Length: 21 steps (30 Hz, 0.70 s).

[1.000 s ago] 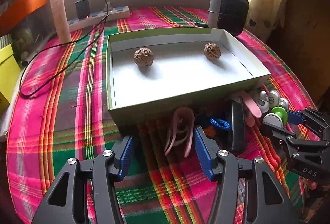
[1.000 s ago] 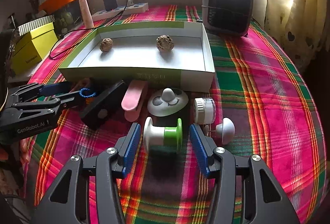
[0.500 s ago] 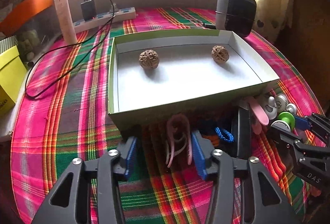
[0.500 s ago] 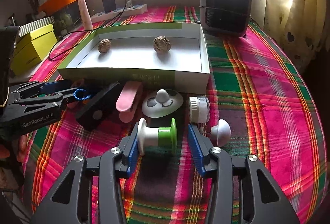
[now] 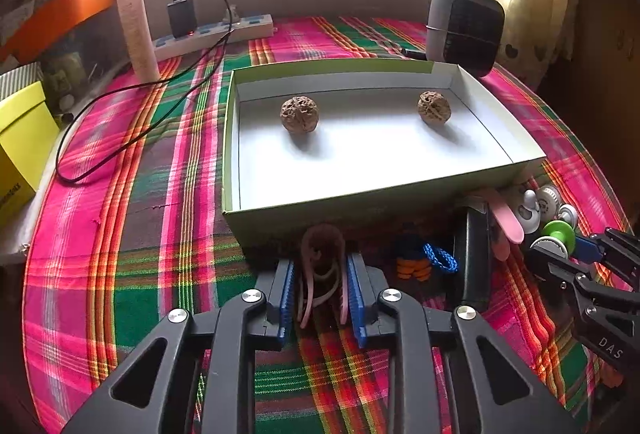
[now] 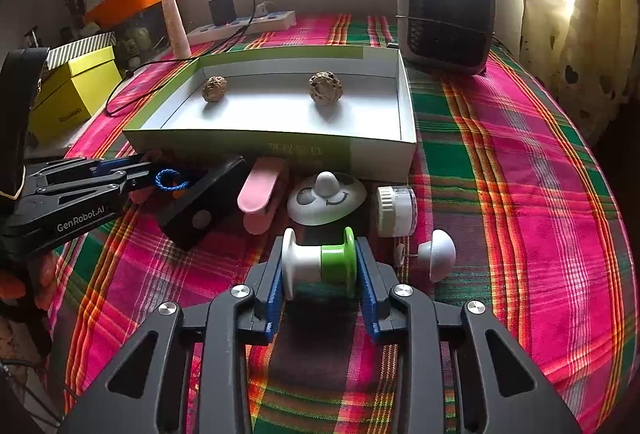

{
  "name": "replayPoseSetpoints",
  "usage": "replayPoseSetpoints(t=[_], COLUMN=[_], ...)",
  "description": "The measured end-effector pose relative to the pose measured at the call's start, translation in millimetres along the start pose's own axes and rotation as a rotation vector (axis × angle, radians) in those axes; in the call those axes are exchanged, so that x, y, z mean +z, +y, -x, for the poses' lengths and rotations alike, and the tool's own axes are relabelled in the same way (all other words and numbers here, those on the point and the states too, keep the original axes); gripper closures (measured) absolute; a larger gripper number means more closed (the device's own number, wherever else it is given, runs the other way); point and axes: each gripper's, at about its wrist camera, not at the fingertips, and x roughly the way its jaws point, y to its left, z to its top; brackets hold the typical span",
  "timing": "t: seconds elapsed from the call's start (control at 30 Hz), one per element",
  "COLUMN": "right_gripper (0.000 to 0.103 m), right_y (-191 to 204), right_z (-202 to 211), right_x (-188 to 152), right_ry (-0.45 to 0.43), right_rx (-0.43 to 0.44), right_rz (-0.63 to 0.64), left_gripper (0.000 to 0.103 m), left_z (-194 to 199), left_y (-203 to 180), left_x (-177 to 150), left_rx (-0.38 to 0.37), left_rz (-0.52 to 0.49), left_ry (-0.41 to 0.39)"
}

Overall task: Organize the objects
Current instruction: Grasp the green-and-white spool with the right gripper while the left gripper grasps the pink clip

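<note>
In the left wrist view my left gripper [image 5: 320,294] has its jaws closing, and the blue pads press both sides of a pink looped clip [image 5: 322,248] lying on the plaid cloth against the box's front wall. My right gripper [image 6: 322,274] is closing too, its pads against the two end flanges of a white and green spool [image 6: 320,260]. The shallow green-rimmed box [image 5: 400,202] holds two walnuts [image 5: 299,114] [image 5: 434,107]. The right gripper [image 5: 576,254] shows at the left view's right edge, and the left gripper [image 6: 136,174] at the right view's left.
Between the grippers lie a black block [image 6: 204,202], a blue cord loop [image 6: 172,180], a pink clip [image 6: 262,190], a white smiley dome [image 6: 326,200], a white jar [image 6: 396,210] and a white knob [image 6: 438,254]. A heater [image 6: 446,18], power strip [image 5: 212,34] and yellow box [image 5: 20,142] ring the table.
Both grippers' jaws have narrowed from wide apart to touching: the left around the pink looped clip, the right around the spool. Neither hand has shifted.
</note>
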Motion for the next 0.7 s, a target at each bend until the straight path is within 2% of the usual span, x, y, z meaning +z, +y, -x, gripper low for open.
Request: replayPoseSetpoints(t=[0.7], right_gripper=[0.07], right_y=[2.3], right_z=[12.8], right_x=[2.7], right_ry=[-0.037], right_rx=[0.029], right_rz=[-0.002], left_gripper=[0.081], left_z=[18.4], left_y=[-7.6], left_x=[-5.3], left_rx=[-0.014], left_rz=[0.011], left_ry=[-0.023])
